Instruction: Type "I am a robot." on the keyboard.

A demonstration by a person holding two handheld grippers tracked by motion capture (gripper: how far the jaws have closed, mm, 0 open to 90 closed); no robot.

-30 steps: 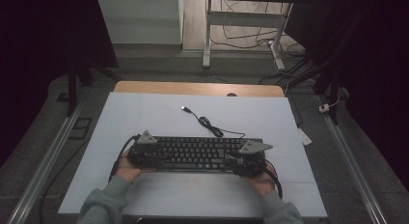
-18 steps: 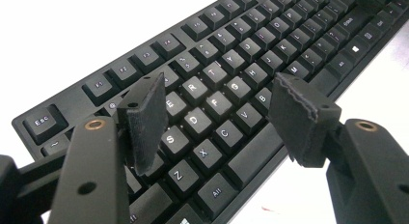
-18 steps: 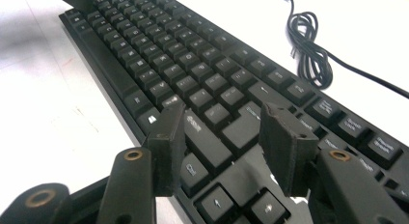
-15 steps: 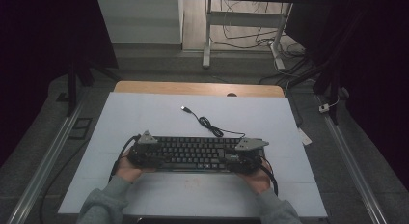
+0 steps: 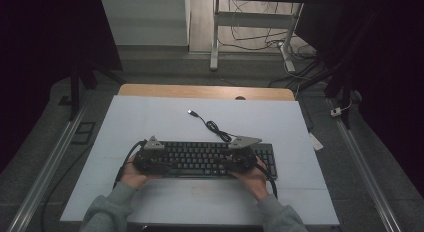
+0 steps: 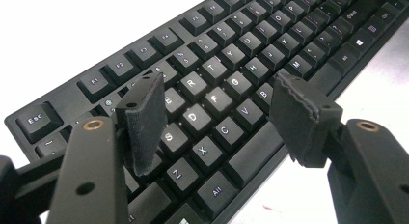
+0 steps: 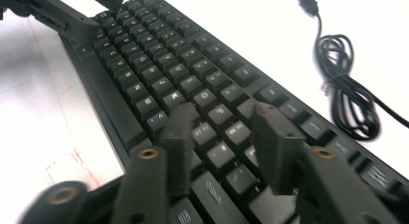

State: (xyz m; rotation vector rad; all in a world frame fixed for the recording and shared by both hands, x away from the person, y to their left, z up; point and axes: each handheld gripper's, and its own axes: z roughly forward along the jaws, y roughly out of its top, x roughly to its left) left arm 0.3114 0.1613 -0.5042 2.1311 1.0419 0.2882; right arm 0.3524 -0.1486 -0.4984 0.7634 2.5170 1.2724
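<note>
While blurred, right tool (image 7: 219, 147) over keyboard (image 7: 159, 55)

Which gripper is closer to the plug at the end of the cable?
Right. The right gripper sits just below the coiled cable leading to the USB plug; the left gripper is farther away, over the keyboard's left end.

black keyboard (image 5: 210, 159) lies flat near the table's front edge — its cable (image 5: 212, 126) coiled behind it.

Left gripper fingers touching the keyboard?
Cannot tell. In the left gripper view the fingers stand wide apart over the keyboard around the home-row keys, but whether a tip rests on a keycap isn't plain.
</note>
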